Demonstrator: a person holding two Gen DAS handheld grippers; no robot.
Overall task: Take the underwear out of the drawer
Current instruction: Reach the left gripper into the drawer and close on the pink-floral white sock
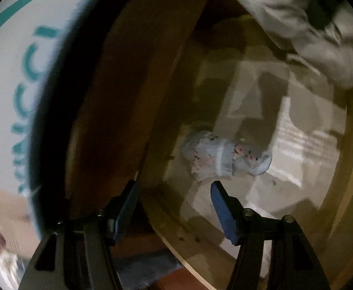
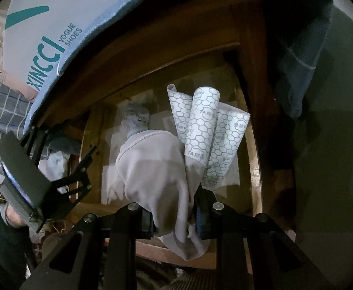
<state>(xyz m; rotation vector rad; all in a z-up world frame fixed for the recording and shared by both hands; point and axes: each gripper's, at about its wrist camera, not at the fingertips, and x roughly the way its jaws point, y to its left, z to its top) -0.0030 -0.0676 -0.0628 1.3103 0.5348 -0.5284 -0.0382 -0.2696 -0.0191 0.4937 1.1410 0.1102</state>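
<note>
Dangling from the right gripper (image 2: 176, 220), grey underwear (image 2: 157, 169) shows honeycomb-printed lining.

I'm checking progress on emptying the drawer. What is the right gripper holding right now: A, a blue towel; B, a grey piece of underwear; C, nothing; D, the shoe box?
B: the right gripper is shut on the grey underwear, lifted above the drawer.
</note>
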